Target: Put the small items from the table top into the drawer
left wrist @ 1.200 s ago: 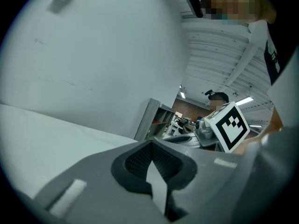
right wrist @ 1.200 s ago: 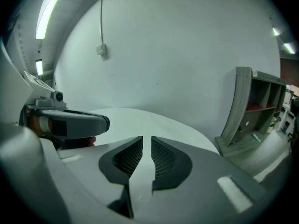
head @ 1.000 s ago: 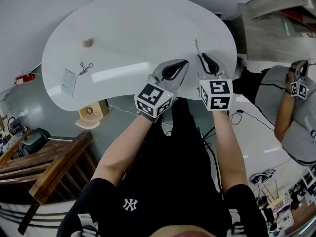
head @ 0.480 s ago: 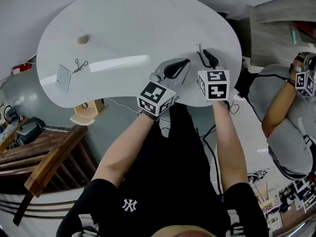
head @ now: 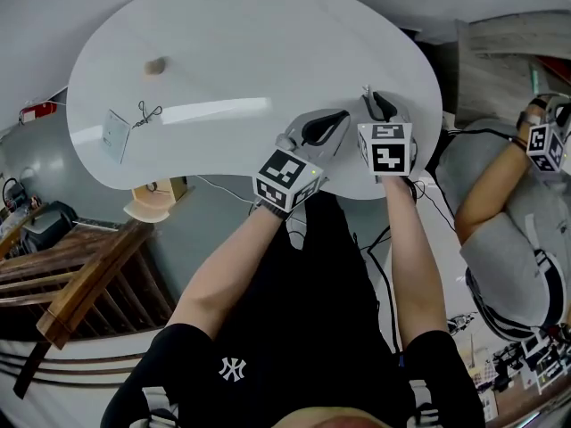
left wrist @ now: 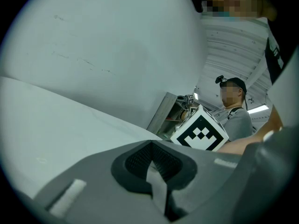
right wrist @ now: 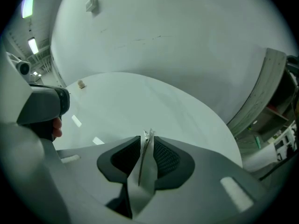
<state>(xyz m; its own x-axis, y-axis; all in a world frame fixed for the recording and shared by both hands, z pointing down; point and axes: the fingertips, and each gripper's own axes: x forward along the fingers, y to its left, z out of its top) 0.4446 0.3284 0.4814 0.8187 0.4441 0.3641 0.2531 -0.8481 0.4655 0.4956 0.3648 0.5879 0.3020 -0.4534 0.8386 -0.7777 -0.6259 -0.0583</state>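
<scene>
A white kidney-shaped table (head: 250,43) carries a small beige lump (head: 156,65), a black wire clip (head: 146,112) and a white card (head: 114,135) on its left part. My right gripper (head: 373,96) hangs over the table's near right edge, pointing steeply down. It is shut on a thin silvery strip (right wrist: 148,135) that stands upright between the pads; its jaws have eased a little wider within the last second. My left gripper (head: 337,116) sits just left of it, low over the table edge, shut with nothing between its pads (left wrist: 140,160). No drawer shows.
A second person (head: 508,230) sits at the right, holding a marker cube (head: 542,145). Grey shelving (head: 517,34) stands behind the table's right end. A wooden rail (head: 89,283) runs at the lower left, and a small wooden stand (head: 156,205) sits under the table edge.
Both grippers have sunk toward the table's near edge, the right one more and tipping further downward. The strip stays between the right jaws. The seated person's arm has shifted.
</scene>
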